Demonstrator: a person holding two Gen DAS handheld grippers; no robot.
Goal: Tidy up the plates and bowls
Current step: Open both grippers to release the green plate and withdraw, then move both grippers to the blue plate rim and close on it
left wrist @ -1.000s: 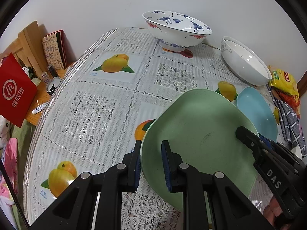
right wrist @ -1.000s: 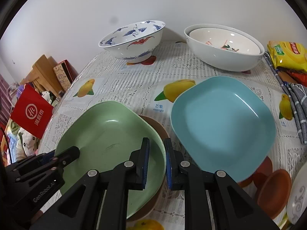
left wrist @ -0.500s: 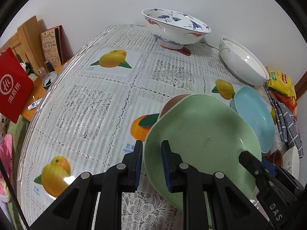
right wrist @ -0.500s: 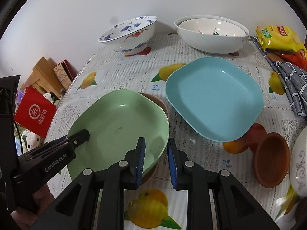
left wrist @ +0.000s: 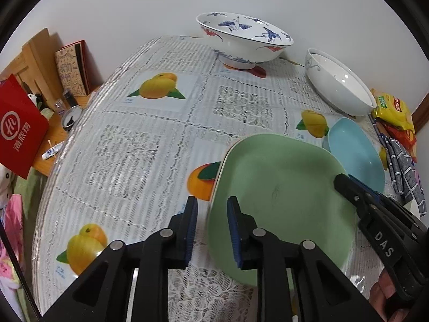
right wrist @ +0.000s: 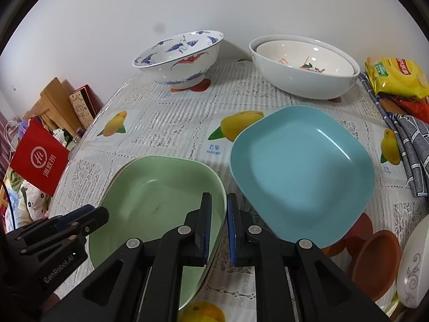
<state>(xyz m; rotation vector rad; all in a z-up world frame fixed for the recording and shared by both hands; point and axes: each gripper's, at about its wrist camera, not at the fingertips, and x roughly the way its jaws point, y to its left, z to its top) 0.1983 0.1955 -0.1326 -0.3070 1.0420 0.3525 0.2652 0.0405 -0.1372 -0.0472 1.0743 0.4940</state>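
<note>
1. Three big round bowls (right wrist: 185, 59) stand at the back, two of them nested.
2. Two smooth squarish plates: the green plate (right wrist: 155, 204) lies beside the blue plate (right wrist: 300, 171).
3. The right gripper (right wrist: 219, 224) is closing on the green plate's rim.
4. The left gripper (left wrist: 211, 230) is opening around the plate's other edge.

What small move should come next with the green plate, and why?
Probably back the left gripper off the rim. The green plate seems to lie on another plate, whose edge shows beneath it, so it looks placed. The left gripper's jaws are opening around the rim, pads clear; the right gripper's are closing with the opposite rim between them.
</note>
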